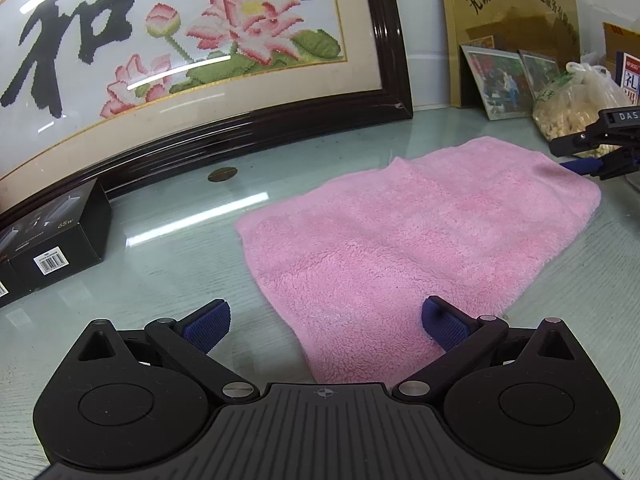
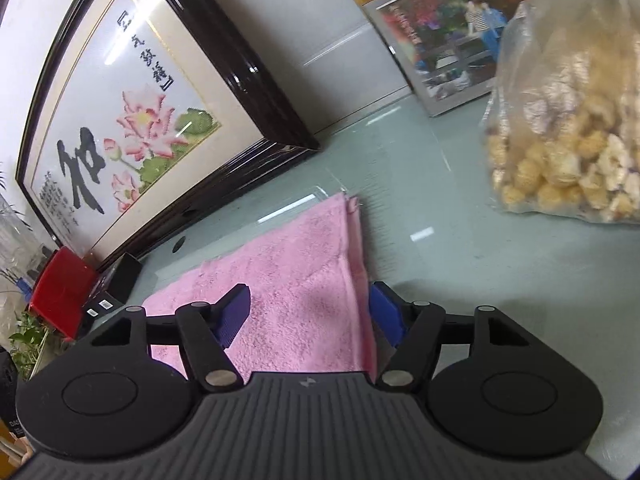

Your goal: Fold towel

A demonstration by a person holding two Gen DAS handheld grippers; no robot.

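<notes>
Hovering released, the left gripper spreads its blue pads over the near corner of the pink towel, which lies on the glass counter. The right gripper is also unclenched, straddling the towel's doubled right edge without pinching it. Only the left view shows the towel's full spread; only the right shows its layered edge, a red box and the bag of puffed snacks close up. Each gripper body hides the towel's near edge.

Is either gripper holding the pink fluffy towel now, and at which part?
Nothing is held. The left gripper stands open over the pink fluffy towel's near corner; the right gripper is open astride its edge.
</notes>
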